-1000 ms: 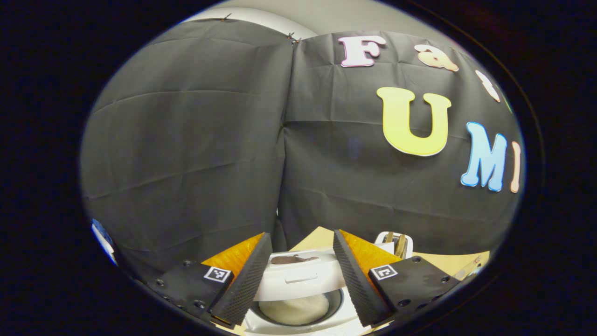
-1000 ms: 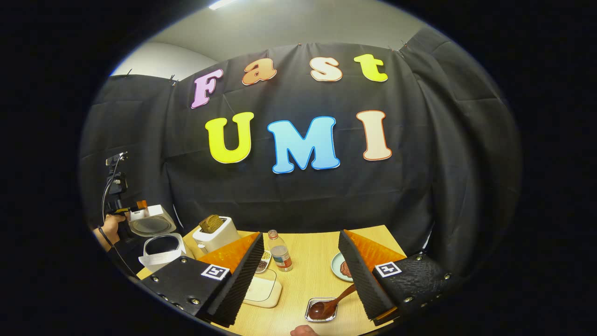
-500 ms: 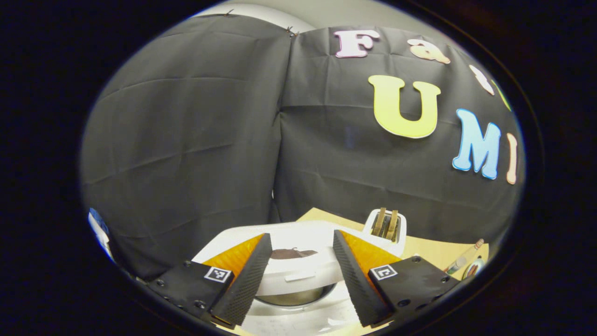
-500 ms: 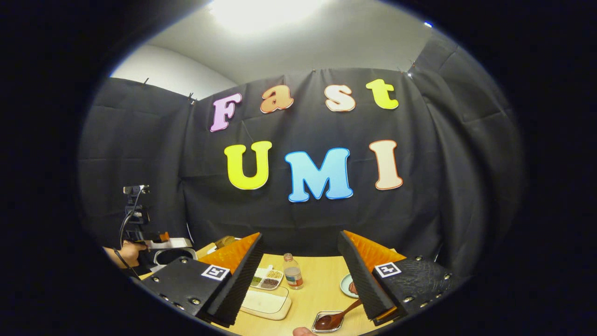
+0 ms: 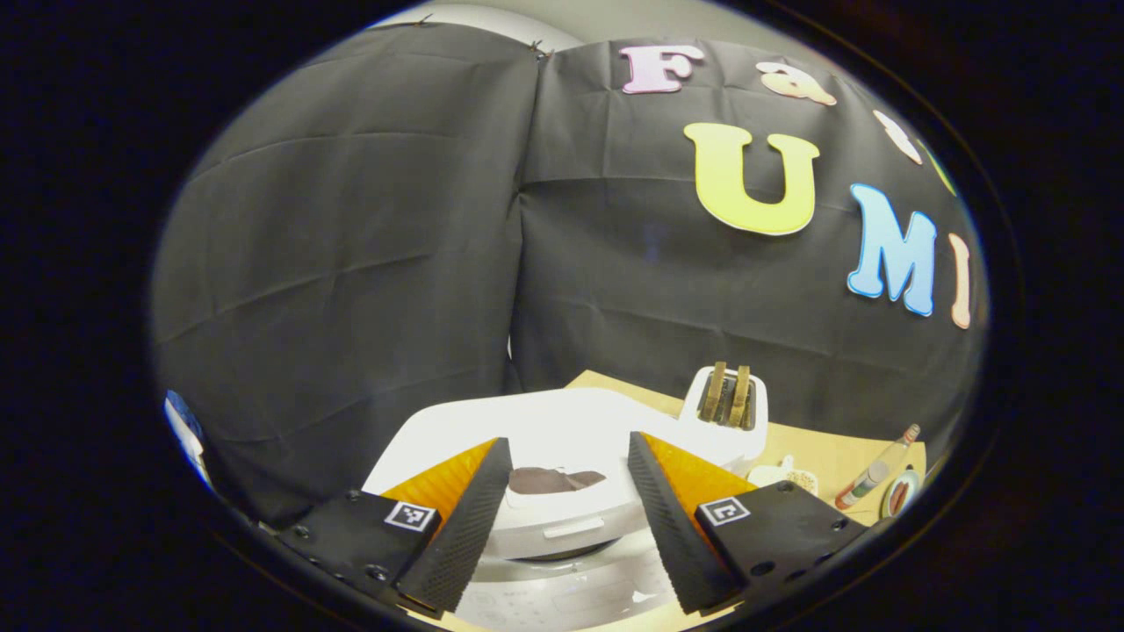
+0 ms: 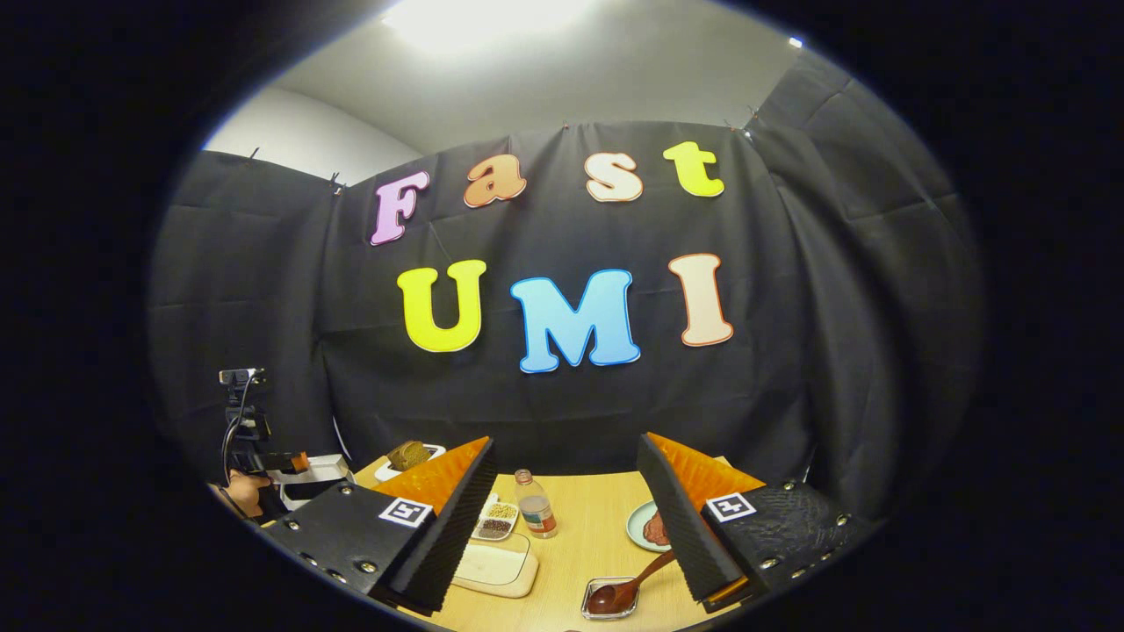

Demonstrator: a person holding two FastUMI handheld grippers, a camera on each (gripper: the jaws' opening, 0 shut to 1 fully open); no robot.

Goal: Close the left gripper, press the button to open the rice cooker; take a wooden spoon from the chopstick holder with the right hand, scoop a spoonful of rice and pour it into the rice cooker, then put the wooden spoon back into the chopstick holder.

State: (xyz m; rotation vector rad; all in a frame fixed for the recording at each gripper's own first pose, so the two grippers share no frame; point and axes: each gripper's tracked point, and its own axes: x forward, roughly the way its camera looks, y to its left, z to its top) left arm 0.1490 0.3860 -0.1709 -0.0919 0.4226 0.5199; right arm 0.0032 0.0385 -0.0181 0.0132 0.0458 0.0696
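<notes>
**On the counter: cooker lid nearly down, both grippers wide**

On the counter (image 6: 580, 535) we see the largest change at the rice cooker (image 5: 562, 491). A second ago its lid stood up and the white rice in the pot showed below it; half a second ago only a strip of the pot's rim was left; now the lid lies almost flat over the body, with a dark slit under its front edge. The left gripper (image 5: 562, 527) hangs just in front of the lid, its fingers (image 5: 465, 527) spread wide with nothing between them, the lid's latch seen in the gap. In the right gripper view the left gripper shows far off at the left edge, by the cooker, with the hand that holds it.

The right gripper (image 6: 566, 527) is also wide apart and empty. Compared with a second ago its view has tilted up, so less of the counter shows.

As for containers, the small metal tray (image 6: 608, 597) near the front edge holds the bowl of the wooden spoon (image 6: 628, 584), whose handle slants up to the right and runs behind the right finger. We cannot tell where the chopstick holder is. The toaster (image 5: 727, 412) beside the cooker has two slices of bread standing in its slots. A divided dish (image 6: 496, 520) holds grains, and a plate (image 6: 644, 525) carries something brown.

Around these stand a bottle (image 6: 534, 503) and a pale cutting board (image 6: 493, 566), partly hidden by the left finger of the right gripper.
</notes>
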